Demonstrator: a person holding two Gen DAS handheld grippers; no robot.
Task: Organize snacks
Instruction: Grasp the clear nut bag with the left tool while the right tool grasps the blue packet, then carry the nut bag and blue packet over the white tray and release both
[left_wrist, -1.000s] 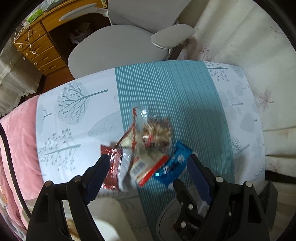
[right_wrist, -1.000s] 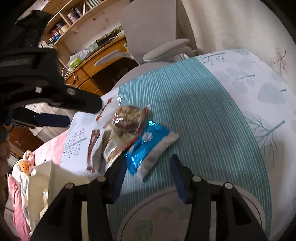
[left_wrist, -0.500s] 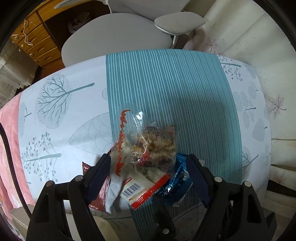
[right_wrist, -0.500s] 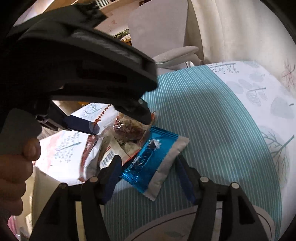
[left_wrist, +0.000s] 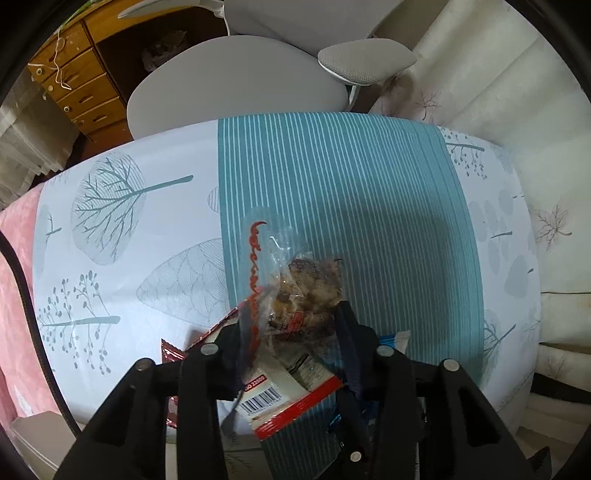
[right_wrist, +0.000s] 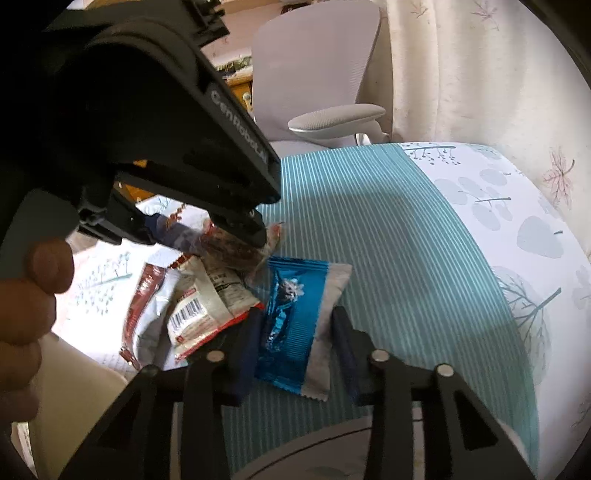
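- A tablecloth (left_wrist: 332, 177) carries a teal band with thin white stripes, flanked by pale panels printed with grey-blue trees and leaves.
- On the teal band, a clear bag (left_wrist: 291, 291) with red lettering shows brown snacks.
- Beside the clear bag, a blue foil packet (right_wrist: 295, 314) has a silver-white edge.
- A white packet (right_wrist: 207, 310) by the blue one is trimmed in red, with a black barcode.
- Beyond the tablecloth, a grey chair (left_wrist: 240, 81).
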